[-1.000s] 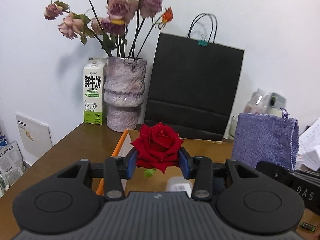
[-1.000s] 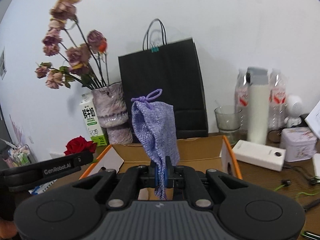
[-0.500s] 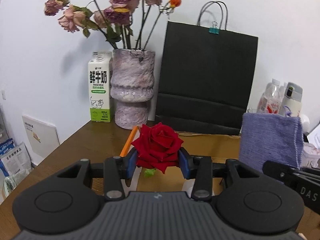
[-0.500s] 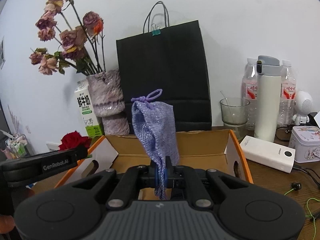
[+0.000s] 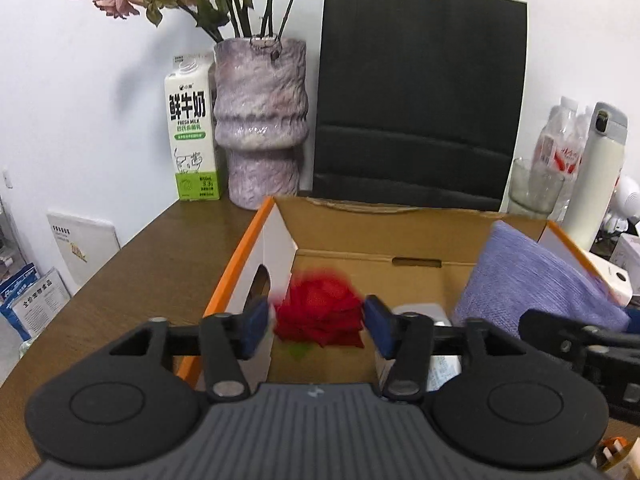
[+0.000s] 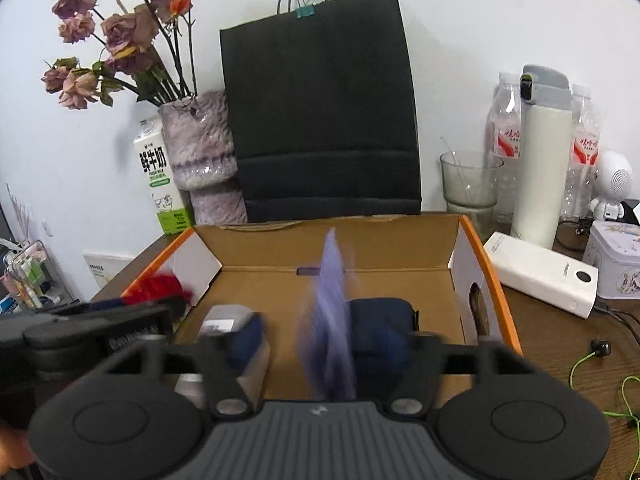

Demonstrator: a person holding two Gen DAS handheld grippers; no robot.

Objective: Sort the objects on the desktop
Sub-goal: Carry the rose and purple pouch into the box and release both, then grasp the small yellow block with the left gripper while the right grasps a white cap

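Note:
A red rose point(image 5: 320, 312), blurred by motion, hangs loose between the spread pads of my open left gripper point(image 5: 316, 326), over the left end of the orange-edged cardboard box point(image 5: 240, 256). A purple cloth pouch point(image 6: 330, 320), also blurred, drops between the wide-apart fingers of my open right gripper point(image 6: 326, 340) over the box's middle point(image 6: 380, 248). The pouch shows at the right in the left wrist view point(image 5: 532, 280). A dark blue case point(image 6: 380, 320) and a small clear box point(image 6: 226, 318) lie inside the box.
A black paper bag point(image 5: 416, 96), a marbled vase point(image 5: 260, 120) of dried roses and a milk carton point(image 5: 190, 136) stand behind the box. A white power bank point(image 6: 540, 272), a tin point(image 6: 616, 256), a glass, bottles and cables lie to the right.
Both grippers tilted down over the box and opened. The rose and the purple pouch, gripped half a second ago, have come free and are falling into the box.

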